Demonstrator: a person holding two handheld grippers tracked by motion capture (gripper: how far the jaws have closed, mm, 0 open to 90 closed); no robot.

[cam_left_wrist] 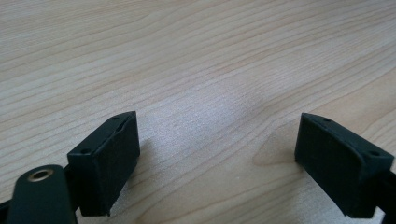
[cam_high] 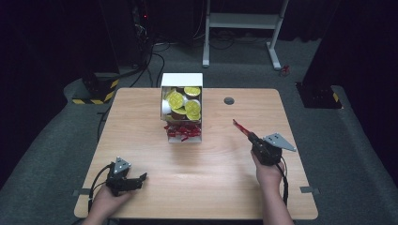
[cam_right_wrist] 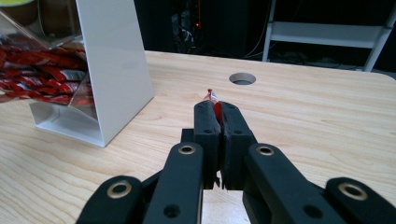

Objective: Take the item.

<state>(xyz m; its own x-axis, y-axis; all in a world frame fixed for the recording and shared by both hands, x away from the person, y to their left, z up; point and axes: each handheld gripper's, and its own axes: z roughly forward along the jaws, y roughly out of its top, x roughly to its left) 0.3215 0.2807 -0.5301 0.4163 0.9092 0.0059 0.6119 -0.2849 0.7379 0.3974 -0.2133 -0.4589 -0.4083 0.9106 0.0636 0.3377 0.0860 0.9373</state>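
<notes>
A: Jaws of the right gripper (cam_right_wrist: 215,112) are seen clamped together on a thin red foil sachet (cam_right_wrist: 214,103), whose crimped end sticks out just past the black fingertips.

B: And from above?

A: In the high view the same red sachet (cam_high: 240,128) is held up off the pale wooden table (cam_high: 206,187), pointing ahead and to the left of the right gripper (cam_high: 253,138). A white open-fronted dispenser box (cam_high: 182,80) is seen farther ahead on that side, well apart from it.

B: What is kept inside the box?

A: Gold-lidded round capsules (cam_high: 176,100) are stacked in the upper part, with more red sachets (cam_high: 182,131) heaped below them.

B: How is the left gripper (cam_high: 136,180) held?

A: It is rested low at the near edge of the table, its jaws spread wide. Between its black pads (cam_left_wrist: 112,158) bare wood grain is seen, with nothing gripped.
</notes>
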